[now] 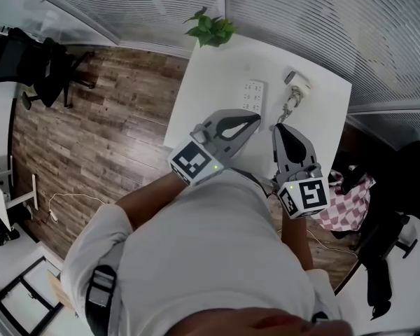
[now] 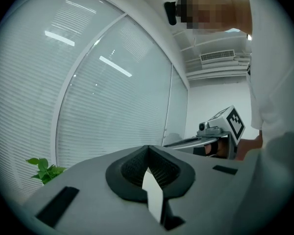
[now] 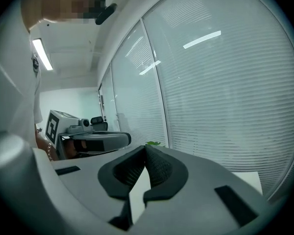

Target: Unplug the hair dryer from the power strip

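White table [image 1: 322,128], near half open, power strip [image 1: 253,95] and hair dryer [image 1: 297,84] beyond; left gripper [image 1: 256,118], right gripper [image 1: 278,127]: jaws pressed together, empty.

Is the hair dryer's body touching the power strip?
Apart. The head view shows it plainly: a band of bare white table lies between the hair dryer and the power strip.

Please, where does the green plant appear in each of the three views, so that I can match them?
Head view: green plant at top centre, at the far end of the white table.
Left gripper view: plant low at the left.
Right gripper view: plant small, at centre, just above the jaws.
Shared landmark: the window blinds behind it.
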A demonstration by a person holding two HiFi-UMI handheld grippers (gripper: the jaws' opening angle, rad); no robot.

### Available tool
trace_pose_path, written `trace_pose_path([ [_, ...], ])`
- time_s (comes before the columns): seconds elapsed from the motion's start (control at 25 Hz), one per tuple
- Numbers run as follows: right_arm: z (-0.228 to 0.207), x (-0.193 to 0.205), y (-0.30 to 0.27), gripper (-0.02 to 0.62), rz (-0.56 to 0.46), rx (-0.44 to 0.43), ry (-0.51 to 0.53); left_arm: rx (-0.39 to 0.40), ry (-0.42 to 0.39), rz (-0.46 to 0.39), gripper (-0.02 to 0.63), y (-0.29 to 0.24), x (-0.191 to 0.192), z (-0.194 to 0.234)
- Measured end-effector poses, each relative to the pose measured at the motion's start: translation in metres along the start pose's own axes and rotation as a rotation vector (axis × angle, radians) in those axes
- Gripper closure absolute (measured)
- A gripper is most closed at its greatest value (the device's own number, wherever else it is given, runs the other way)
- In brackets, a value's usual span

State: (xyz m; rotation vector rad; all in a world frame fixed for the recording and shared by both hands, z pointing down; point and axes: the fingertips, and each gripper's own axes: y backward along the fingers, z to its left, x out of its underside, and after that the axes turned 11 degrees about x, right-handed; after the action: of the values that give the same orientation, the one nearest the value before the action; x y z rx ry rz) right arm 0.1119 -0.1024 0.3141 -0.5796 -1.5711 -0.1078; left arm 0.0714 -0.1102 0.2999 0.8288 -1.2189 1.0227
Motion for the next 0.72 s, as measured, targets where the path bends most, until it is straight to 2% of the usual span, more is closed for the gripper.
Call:
trace_pose_path([
  [0.72, 0.0037, -0.0065, 0.0021, 0.563, -0.011, -0.005, 0.006, 0.0, -0.001, -0.01, 0.585, -0.0007, -0.0063, -0.006],
])
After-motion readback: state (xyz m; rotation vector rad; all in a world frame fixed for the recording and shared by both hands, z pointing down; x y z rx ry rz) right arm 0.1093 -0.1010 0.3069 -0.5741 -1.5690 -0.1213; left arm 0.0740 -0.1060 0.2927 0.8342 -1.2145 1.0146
